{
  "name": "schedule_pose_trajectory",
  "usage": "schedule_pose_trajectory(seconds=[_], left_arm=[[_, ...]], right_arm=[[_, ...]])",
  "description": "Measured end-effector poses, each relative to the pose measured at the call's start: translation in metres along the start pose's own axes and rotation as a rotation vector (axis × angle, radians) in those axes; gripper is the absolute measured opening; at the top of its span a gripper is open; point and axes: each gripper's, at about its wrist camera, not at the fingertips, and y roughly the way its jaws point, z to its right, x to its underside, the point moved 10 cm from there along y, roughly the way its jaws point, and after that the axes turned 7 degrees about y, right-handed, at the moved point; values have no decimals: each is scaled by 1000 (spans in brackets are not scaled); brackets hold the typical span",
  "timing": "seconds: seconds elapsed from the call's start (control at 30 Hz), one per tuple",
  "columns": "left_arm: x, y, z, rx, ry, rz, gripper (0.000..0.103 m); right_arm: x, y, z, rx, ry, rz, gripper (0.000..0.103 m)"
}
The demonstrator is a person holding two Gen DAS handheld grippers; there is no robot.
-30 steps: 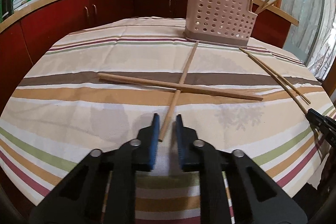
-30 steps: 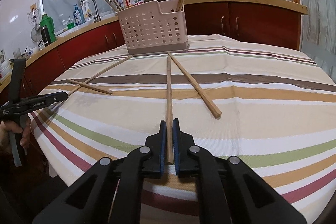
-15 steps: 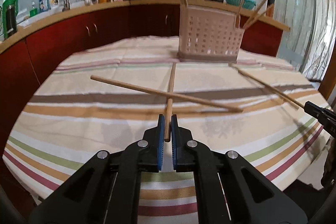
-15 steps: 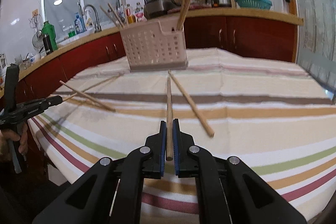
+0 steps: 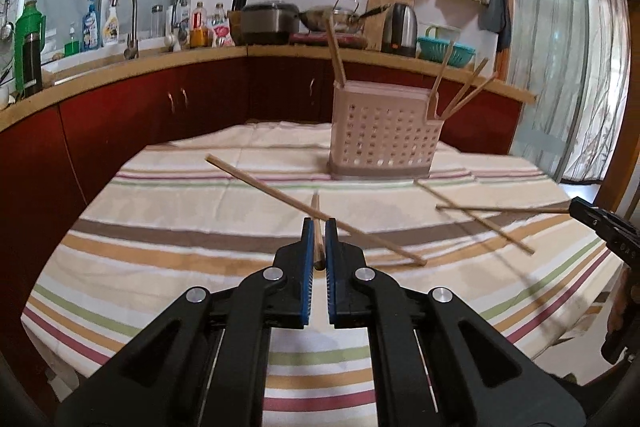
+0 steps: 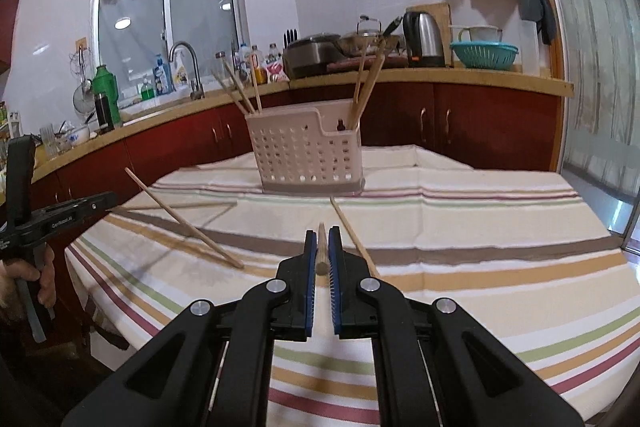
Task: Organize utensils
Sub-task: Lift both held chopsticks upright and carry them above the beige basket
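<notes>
Left wrist view, left to right: one loose chopstick [image 5: 316,211] lies diagonally on the striped cloth [image 5: 160,227], running from 10 o'clock down to 4 o'clock, passing just ahead of the left gripper [image 5: 319,231]. Left gripper jaws narrow, clamped on its own stick [image 5: 317,227], which points dead ahead at 12 toward the basket [image 5: 384,143]. Stick is clear of the cloth. Basket sits at 1 o'clock, upright, one stick standing in its left end, three leaning out at its right end. At 3 o'clock two more sticks cross; the upper one ends at the right gripper's black tip at the frame edge. Right wrist view, left to right: left gripper [image 6: 108,199] at 9 o'clock in a hand [image 6: 36,275], with a raised stick [image 6: 180,217] angling across in front of its tip; grip itself not resolvable from here. Right gripper [image 6: 322,247] centre, jaws narrow, pinching a stick [image 6: 321,251] aimed at 12, end-on to camera. Another loose stick [image 6: 354,237] lies on the cloth just right of it, toward 1. Basket [image 6: 308,155] at 12, sticks in both end compartments.
</notes>
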Motion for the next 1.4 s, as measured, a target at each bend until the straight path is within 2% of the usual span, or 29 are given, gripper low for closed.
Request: schedule_pose_trajectory(seconds=[0.23,0.47,1.13,1.4], left_arm=[[-30,-24,3,13,-5,77,6],[-50,-29,2,15,1,123,6],[-126,16,-1,23,-7,234,6],[-132,42,-4,16,-10,209,7]], right_arm=[[-26,-11,-7,-11,-4,46,7],[-37,-11,-14,-27,-7,59,7],[-86,32,-15,-49,6,93,7],[-99,48,-17,-57,5,96,7]])
